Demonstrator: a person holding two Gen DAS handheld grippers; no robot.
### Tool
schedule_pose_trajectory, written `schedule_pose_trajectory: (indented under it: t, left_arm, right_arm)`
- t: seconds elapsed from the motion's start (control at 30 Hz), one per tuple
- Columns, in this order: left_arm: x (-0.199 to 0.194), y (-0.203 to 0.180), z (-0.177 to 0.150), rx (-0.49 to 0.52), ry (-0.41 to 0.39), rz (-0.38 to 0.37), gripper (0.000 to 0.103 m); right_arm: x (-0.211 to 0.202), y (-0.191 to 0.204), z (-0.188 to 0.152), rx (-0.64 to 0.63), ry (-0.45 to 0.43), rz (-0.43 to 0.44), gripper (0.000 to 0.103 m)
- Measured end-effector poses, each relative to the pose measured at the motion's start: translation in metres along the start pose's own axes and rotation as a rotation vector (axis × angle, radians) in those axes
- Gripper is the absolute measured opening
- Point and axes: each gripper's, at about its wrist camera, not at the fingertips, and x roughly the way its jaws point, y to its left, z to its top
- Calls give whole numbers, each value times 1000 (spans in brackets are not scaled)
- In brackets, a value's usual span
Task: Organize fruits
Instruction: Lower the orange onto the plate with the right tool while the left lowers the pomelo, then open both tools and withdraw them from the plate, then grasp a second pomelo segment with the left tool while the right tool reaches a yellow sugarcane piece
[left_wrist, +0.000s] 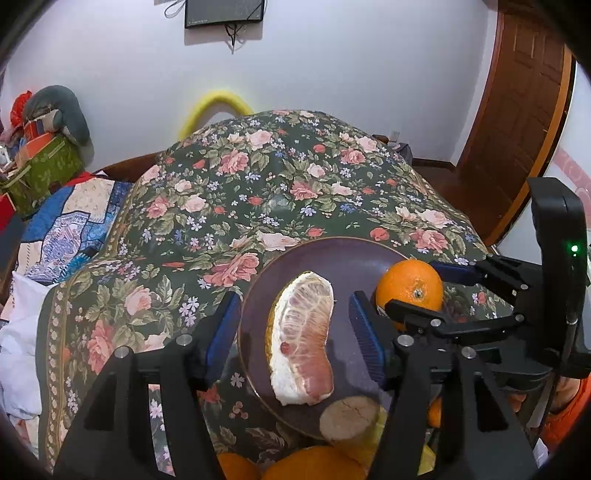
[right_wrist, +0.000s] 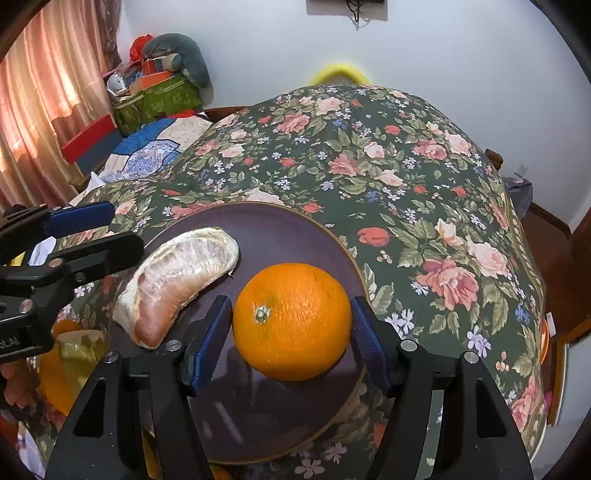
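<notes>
Plate (right_wrist: 280, 229) with one orange (right_wrist: 291, 321), one pomelo wedge (right_wrist: 181, 284); right gripper (right_wrist: 291, 332) and left gripper (left_wrist: 295, 332) wide, empty.

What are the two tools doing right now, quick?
Left tool: open, empty, fingers on either side of the pomelo wedge on the plate.
Right tool: around the orange; whether it grips it cannot be told.

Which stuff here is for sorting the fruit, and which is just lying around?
For the job: the orange between the right gripper jaws, the pomelo wedge under the open left gripper, the purple plate.

Just lying around: flowery quilt, green box, yellow ring, door.
</notes>
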Motion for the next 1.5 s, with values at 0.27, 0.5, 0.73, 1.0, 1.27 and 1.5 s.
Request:
schedule_pose_trajectory:
  t: [0.27,0.5,0.73,1.0,1.27,1.5]
  left_arm:
    - [-35,-2,-3,-10,-39,-1,61]
    - [-72,-9,-10,-10,-72,-5,62]
    - [-104,-20,-25,-7,-84,-10,64]
    - [-132,-31,-44,-15,-88,-11,67]
    - [-147,-46,-67,-23,-56,-16,67]
    - [-147,-70,-90,-16,-16,-35,70]
  right_arm:
    - [-31,12,-1,-31,-82,-34,73]
    - [-68,24,-7,-48,-145,-41,73]
    - [-106,37,-18,-64,-201,-71,73]
    - [-132,43,-34,-64,-218,-84,73]
    - [-150,42,-58,-53,-216,-94,73]
    - [-157,39,-80,-56,-197,-100,73]
